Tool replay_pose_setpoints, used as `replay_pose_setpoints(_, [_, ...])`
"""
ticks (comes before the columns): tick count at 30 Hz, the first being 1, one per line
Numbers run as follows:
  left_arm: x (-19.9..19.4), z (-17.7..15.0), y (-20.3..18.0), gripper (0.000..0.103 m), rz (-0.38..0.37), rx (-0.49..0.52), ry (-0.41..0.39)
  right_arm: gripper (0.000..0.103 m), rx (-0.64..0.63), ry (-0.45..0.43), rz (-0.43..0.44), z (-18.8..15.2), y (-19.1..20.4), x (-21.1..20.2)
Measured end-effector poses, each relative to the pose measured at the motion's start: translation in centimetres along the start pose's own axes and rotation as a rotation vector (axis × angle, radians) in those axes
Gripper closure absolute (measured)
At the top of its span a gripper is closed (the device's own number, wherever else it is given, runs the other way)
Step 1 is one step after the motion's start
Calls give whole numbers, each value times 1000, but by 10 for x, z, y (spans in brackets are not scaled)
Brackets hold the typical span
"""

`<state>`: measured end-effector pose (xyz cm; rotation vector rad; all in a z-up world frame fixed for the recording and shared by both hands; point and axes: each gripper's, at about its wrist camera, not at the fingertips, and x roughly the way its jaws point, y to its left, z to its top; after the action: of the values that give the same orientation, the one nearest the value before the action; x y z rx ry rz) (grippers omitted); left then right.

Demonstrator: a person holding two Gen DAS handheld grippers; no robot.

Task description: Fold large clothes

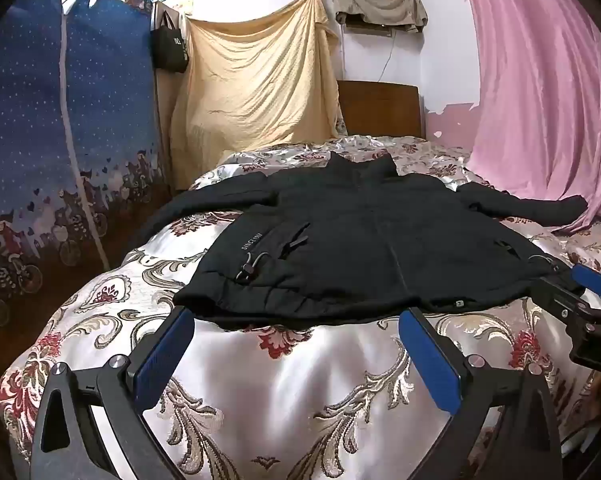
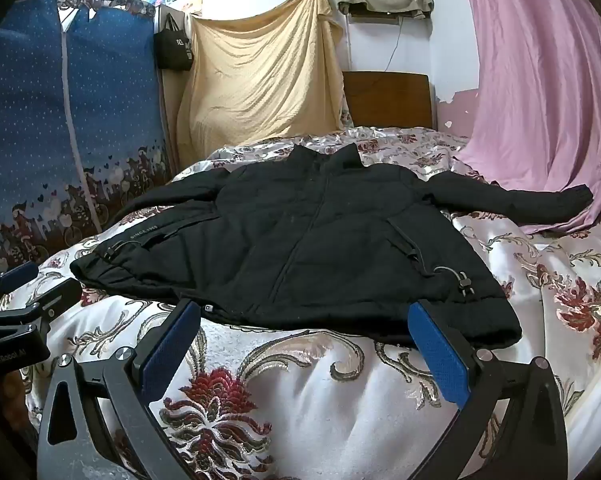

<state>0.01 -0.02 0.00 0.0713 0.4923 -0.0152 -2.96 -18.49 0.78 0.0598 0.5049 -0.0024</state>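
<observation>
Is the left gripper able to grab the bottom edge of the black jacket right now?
Probably yes. The left gripper is open just before the black jacket hem, with only bare bedspread between.

Hand-held gripper (image 1: 296, 320): black frame, blue pads (image 1: 164, 356), silver screws.

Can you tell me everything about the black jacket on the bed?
The jacket is black, puffy and quilted-looking. It lies flat, front up, zipped closed, collar pointing away, hem nearest the cameras. Both sleeves are spread out sideways; one reaches toward the pink curtain. It has slanted pockets, small white lettering near one pocket and drawcord toggles at the hem corners. It rests on the flowered bedspread. Neither open tool grips it.
</observation>
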Motion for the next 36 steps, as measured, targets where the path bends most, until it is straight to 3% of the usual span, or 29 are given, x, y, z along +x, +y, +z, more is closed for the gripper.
replay_pose_setpoints(36, [0, 0, 0, 0, -4, -6, -6, 1, -7, 0, -1, 0, 1, 1])
